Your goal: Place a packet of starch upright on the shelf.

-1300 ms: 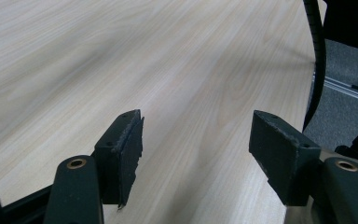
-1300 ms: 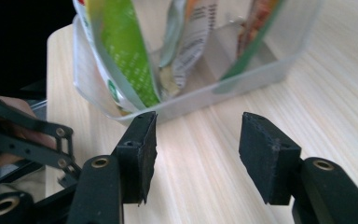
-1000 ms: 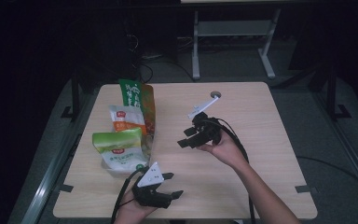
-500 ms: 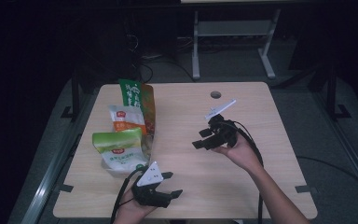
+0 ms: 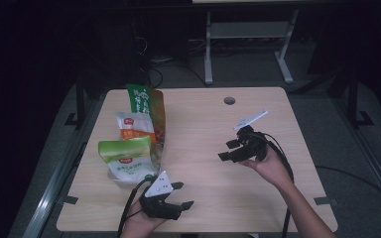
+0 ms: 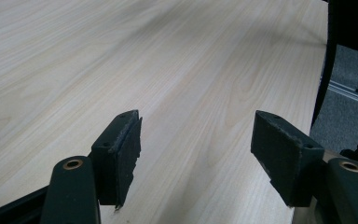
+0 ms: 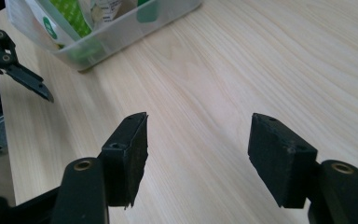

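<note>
Both tools empty, so this reads as the gap between placements. The clear plastic bin at the left edge of the pale wood surface holds three upright snack pouches: a light-green one at the near end, an orange-and-white one mid-bin, and a dark-green-and-orange one at the far end. Left tool sits just off the bin's near end, close to the surface's front edge, jaws wide apart, only bare wood between them. Right tool hovers well to the right of the bin, pointing back toward it; its jaws have just been opening, nothing between them. No loose pouch is visible on the surface outside the bin. Likely next move: fetch another item, or reach back to the bin and straighten the pouches, approaching a pouch top with jaws wide.
</note>
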Available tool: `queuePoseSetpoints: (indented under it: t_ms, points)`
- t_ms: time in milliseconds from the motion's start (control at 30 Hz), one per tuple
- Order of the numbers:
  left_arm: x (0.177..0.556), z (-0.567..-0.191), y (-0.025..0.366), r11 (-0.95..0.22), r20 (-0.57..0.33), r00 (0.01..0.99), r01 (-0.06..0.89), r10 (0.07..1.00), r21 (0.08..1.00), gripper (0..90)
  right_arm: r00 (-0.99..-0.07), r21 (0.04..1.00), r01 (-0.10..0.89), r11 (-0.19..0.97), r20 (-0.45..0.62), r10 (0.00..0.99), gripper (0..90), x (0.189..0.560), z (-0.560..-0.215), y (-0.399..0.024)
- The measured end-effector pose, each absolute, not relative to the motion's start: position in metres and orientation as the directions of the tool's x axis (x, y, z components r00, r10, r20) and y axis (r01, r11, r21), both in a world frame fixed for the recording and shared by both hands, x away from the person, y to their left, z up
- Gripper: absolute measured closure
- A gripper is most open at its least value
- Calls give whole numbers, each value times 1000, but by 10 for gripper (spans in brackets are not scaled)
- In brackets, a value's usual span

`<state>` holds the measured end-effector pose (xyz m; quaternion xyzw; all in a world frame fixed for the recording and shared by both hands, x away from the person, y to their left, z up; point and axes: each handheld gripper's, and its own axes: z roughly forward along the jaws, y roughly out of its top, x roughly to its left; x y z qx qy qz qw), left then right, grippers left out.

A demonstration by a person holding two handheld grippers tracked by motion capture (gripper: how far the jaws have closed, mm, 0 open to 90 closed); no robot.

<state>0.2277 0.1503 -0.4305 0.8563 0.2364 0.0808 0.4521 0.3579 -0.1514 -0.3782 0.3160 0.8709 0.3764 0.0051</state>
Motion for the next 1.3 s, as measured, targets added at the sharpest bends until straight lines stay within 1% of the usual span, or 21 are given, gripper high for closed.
queuePoseSetpoints:
  t_ms: [767,1300]
  points:
    - [228,-431,152,-475,-78,871,338,485,812,319,-732,647,618,446,267,626,358,328,-408,-211]
    - [228,-432,153,-474,-80,869,341,488,812,319,-703,646,645,408,293,648,364,303,-431,-240]
